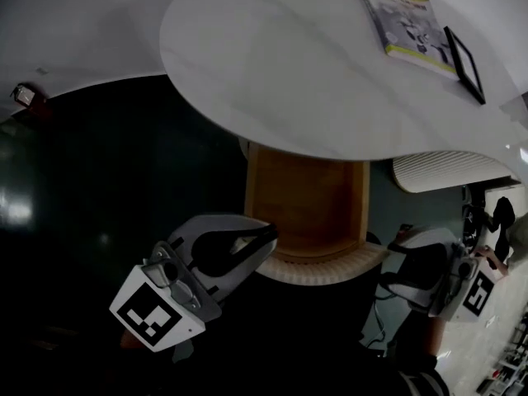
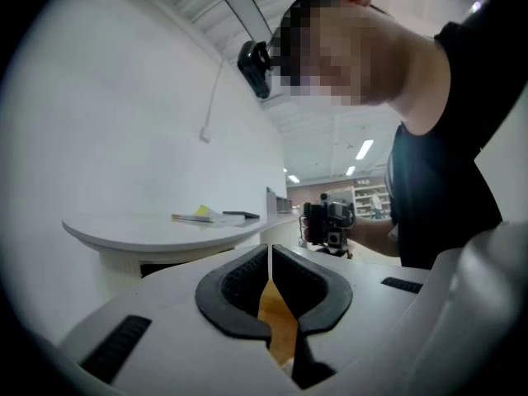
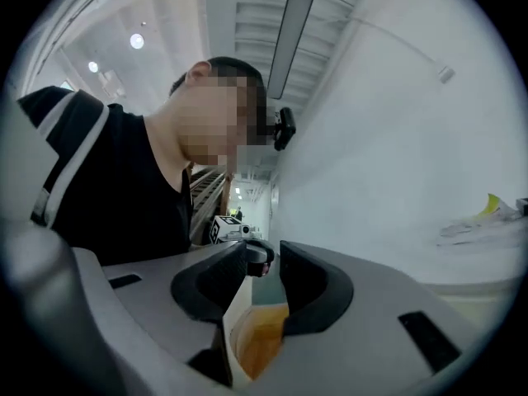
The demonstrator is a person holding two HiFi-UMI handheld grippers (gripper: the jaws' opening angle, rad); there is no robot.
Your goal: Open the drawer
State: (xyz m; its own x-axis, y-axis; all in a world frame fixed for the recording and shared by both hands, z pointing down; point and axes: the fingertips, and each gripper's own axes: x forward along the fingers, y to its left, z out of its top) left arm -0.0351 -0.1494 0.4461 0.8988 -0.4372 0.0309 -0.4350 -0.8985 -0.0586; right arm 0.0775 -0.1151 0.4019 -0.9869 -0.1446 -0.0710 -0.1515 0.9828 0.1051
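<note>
Head view, looking steeply down: a round white bench fills the upper part, with a booklet and a thin black frame lying side by side towards its far right edge. A wooden drawer stands open, sticking out from under the bench's near edge, its curved white ribbed front towards the person. The left gripper is just beside the drawer's front left corner, jaw tips pointing at it; whether it touches cannot be told. The right gripper is near the front right corner, apart from it. Left gripper view: the left gripper's black jaws are clenched together with only a hairline slit and nothing between them. The drawer's orange wood shows below them. Beyond lie the bench edge with the booklet, the right gripper and the person in a dark top. Right gripper view: the right gripper's jaws are released, with a clear gap that grips nothing. The drawer's wooden inside and pale rim show low between them, the left gripper appears far off through the gap, and the person leans in at the left.
</note>
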